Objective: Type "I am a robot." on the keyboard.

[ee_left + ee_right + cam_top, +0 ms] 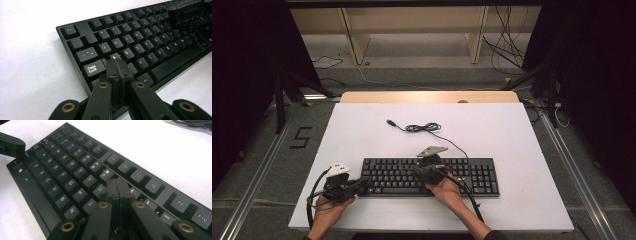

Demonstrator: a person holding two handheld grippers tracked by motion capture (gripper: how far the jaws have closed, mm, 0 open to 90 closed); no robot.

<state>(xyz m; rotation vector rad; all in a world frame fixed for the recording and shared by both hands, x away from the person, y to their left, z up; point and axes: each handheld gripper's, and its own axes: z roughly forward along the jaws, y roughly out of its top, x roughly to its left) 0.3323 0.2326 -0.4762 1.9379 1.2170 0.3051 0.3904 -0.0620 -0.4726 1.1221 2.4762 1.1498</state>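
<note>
A black keyboard [482, 177] lies across the near middle of the white table top [362, 130]. My left gripper [363, 181] reaches in from the keyboard's left end, its jaws shut with nothing between them. In the left gripper view its tips [116, 60] rest at the A key, beside Caps Lock, on the keyboard [140, 45]. My right gripper [417, 171] sits over the keyboard's middle, also shut and empty. In the right gripper view its tips [117, 180] are over the keys just right of U on the keyboard [62, 170].
The keyboard's cable [422, 128] lies loosely coiled behind it, ending in a USB plug [390, 122] on the white surface. A wooden edge [427, 97] borders the table's far side. Black stands and loose cables sit on the floor beyond.
</note>
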